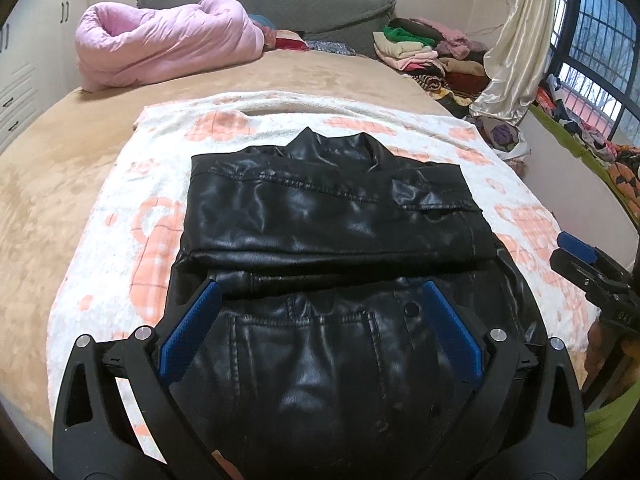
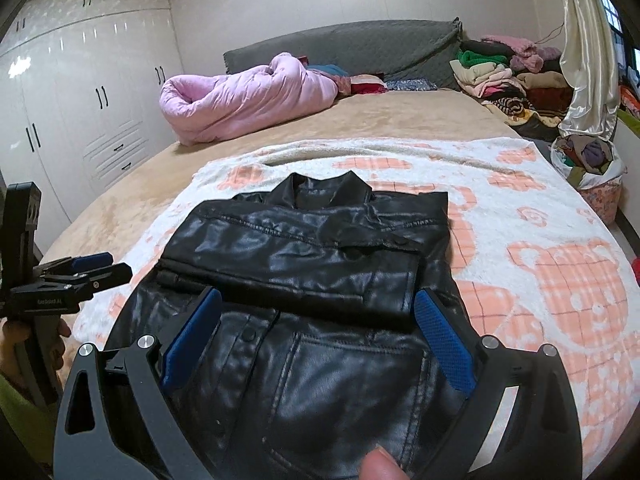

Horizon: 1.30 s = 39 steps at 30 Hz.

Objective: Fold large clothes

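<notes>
**Black jacket half-folded on the bed, both claws spread above it**

From my left wrist camera, going left to right: the white wardrobe with dark handles [image 1: 16,80] sits at about 9 o'clock at the picture's edge. The rolled pink quilt [image 1: 168,46] lies at 11 o'clock on the tan bed cover [image 1: 52,168], in front of the grey padded headboard [image 1: 264,0]. The glossy black faux-leather jacket [image 1: 332,216] fills the centre, lying on the white fleece blanket with orange checked bear prints [image 1: 132,216]. Its collar points to 12 o'clock, and a folded panel lies across its upper half, with the folded edge running crosswise just beyond my fingertips. My left gripper [image 1: 320,344] hangs over the jacket's lower half at 6 o'clock, its blue-padded fingers [image 1: 188,336] spread wide with nothing between them but the leather below. Whether the pads touch the jacket I cannot tell. A pile of folded clothes in mixed colours [image 1: 420,48] sits at 1 o'clock, a cream satin curtain [image 1: 516,48] hangs at 2 o'clock, and the right gripper [image 1: 576,256] shows at 3 o'clock, beside the jacket.

From my right wrist camera, the left gripper appears at 9 o'clock, side-on. The right gripper is at 6 o'clock, equally spread, above the jacket's lower front with its pocket seams and snap buttons. A fingertip [image 2: 380,464] shows at the bottom edge.
</notes>
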Motion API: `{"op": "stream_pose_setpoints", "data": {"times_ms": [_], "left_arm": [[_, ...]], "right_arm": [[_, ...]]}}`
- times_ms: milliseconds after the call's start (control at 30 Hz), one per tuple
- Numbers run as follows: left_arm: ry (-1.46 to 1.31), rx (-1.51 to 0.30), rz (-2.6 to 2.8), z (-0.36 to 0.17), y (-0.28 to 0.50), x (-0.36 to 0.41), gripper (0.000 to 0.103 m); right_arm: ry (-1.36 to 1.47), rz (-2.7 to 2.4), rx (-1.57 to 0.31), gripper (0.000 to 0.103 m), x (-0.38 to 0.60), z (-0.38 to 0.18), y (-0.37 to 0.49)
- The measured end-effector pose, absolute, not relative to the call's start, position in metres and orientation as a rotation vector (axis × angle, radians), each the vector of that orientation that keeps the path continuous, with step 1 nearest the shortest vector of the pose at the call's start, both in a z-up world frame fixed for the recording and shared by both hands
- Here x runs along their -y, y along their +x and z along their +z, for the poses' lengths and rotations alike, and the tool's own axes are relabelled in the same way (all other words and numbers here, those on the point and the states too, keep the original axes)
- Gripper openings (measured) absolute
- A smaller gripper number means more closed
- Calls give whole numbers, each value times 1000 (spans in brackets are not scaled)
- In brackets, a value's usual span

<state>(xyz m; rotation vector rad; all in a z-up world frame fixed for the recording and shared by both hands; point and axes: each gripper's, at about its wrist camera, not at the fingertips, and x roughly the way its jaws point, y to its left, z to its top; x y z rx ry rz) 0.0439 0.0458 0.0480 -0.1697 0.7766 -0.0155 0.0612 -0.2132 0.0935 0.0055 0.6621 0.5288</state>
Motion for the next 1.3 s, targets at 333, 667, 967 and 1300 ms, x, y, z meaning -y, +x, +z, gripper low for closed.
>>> {"op": "stream_pose_setpoints", "data": {"times_ms": [333, 667, 967, 1300], "left_arm": [[-183, -798, 20, 34, 21, -54, 94], [-196, -839, 48, 18, 1, -67, 94], [-226, -863, 72, 9, -19, -86, 94], [-302, -941, 50, -13, -42, -107, 94]], "right_arm": [[-18, 521, -700, 97, 232, 78, 36], [-61, 490, -760, 97, 251, 54, 14], [-74, 485, -800, 97, 265, 42, 1], [-84, 512, -871, 97, 276, 32, -13]]}}
